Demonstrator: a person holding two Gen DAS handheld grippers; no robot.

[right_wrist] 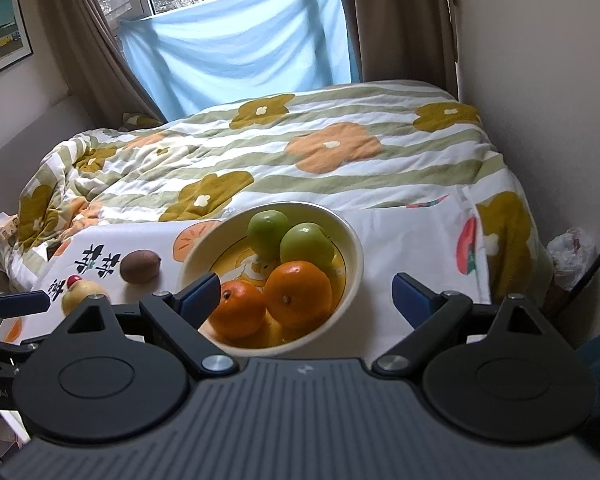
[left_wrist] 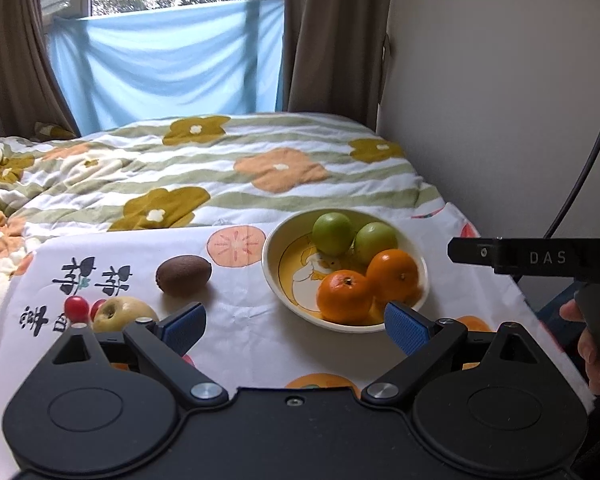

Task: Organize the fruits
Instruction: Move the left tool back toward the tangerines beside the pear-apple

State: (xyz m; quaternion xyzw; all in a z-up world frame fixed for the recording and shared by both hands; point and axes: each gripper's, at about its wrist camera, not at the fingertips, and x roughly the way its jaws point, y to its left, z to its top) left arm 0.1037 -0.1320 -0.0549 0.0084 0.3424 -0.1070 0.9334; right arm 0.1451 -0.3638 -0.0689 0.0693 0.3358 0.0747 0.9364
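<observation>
A cream bowl (left_wrist: 274, 276) (right_wrist: 354, 264) on the table's printed cloth holds two green fruits (left_wrist: 332, 233) (right_wrist: 269, 228) and two oranges (left_wrist: 344, 292) (right_wrist: 298, 294). Left of it lie a brown kiwi (left_wrist: 184, 275) (right_wrist: 141, 266), a yellow apple (left_wrist: 122, 314) (right_wrist: 82, 295) and red cherry tomatoes (left_wrist: 77, 307) (right_wrist: 74, 279). My left gripper (left_wrist: 296, 328) is open and empty, low over the cloth in front of the bowl and kiwi. My right gripper (right_wrist: 306, 300) is open and empty, its left finger over the bowl's near rim.
The table's white cloth (left_wrist: 240, 332) has fruit prints and black characters. Behind it is a bed with a flowered quilt (left_wrist: 220, 168). A wall (left_wrist: 500, 100) stands on the right. The right gripper's body (left_wrist: 540, 258) shows at the right edge of the left wrist view.
</observation>
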